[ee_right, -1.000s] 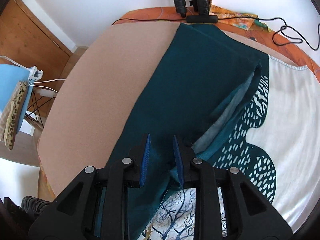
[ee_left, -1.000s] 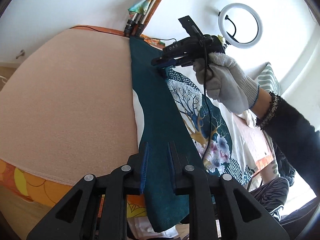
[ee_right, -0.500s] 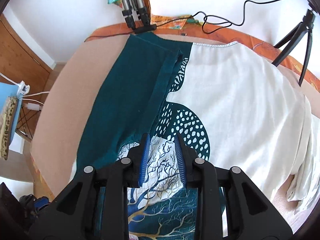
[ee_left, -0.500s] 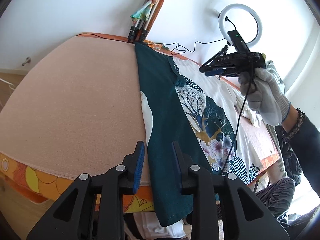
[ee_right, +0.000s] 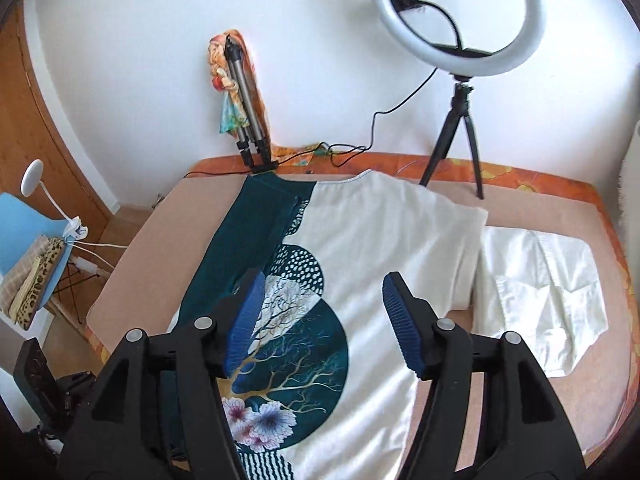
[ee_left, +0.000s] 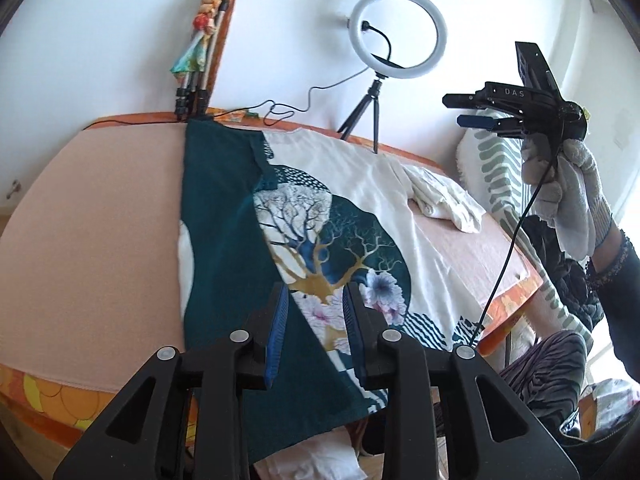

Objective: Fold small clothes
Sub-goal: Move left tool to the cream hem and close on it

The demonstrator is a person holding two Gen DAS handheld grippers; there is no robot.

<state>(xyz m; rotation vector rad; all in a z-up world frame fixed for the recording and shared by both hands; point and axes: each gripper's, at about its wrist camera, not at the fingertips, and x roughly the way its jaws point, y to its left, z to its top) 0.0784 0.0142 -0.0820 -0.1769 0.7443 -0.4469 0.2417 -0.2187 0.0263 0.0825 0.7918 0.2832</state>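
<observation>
A white T-shirt (ee_right: 384, 236) with a teal tree-and-flower print lies flat on the pink table cover (ee_right: 160, 224); its left side is folded inward, showing a teal strip (ee_right: 260, 216). It also shows in the left wrist view (ee_left: 360, 184), its hem hanging over the near edge. My left gripper (ee_left: 314, 312) is open and empty above the teal fold near the hem. My right gripper (ee_right: 320, 316) is wide open and empty, raised above the shirt; in the left wrist view it (ee_left: 468, 110) is held high at the right by a gloved hand.
A folded white garment (ee_right: 540, 292) lies on the table to the right of the shirt. A ring light on a tripod (ee_right: 456, 32) and folded tripod legs (ee_right: 244, 92) stand at the far edge. A blue chair (ee_right: 36, 256) stands left of the table.
Both grippers let go of the teal fold and pulled back. My right gripper rose high and opened wide. The folded side now lies flat on the shirt.
</observation>
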